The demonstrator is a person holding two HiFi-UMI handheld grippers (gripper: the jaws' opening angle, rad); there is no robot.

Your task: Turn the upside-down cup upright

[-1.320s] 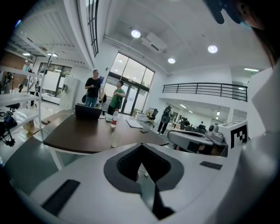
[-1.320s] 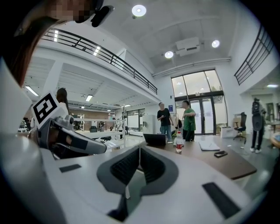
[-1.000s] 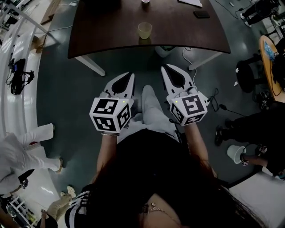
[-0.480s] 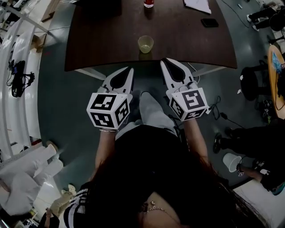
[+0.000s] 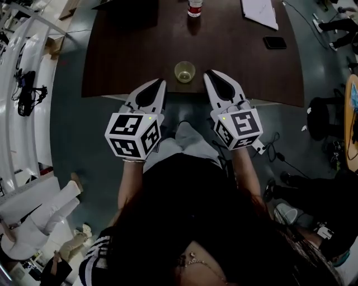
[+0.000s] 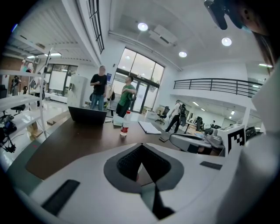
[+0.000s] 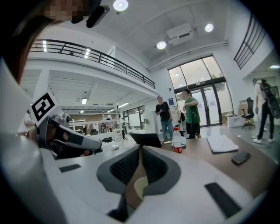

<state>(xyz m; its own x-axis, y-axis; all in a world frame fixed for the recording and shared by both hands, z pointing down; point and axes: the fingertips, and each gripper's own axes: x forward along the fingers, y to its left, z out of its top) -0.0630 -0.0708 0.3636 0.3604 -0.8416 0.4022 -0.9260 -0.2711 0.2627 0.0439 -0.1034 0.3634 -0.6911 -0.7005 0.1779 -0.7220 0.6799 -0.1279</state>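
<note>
Dark brown wooden surface (image 5: 128, 50): a pale translucent plastic cup (image 5: 184, 71) is set near its 6 o'clock edge. Both the left gripper (image 5: 161, 82) and the right gripper (image 5: 208, 74) are held clenched and empty, flanking it; if nudged, it could be shoved off.

The head view's top edge cuts off the far side of the worktop (image 5: 123, 61), most of the bottle (image 5: 194, 8) and part of a paper sheet (image 5: 259, 11). The cup (image 5: 184, 71) is small and dim there, and which way up it stands cannot be told. In the right gripper view only a pale sliver of it shows through the gap behind the right tool (image 7: 140, 148). In the left gripper view the body of the left tool (image 6: 141, 145) hides it
</note>
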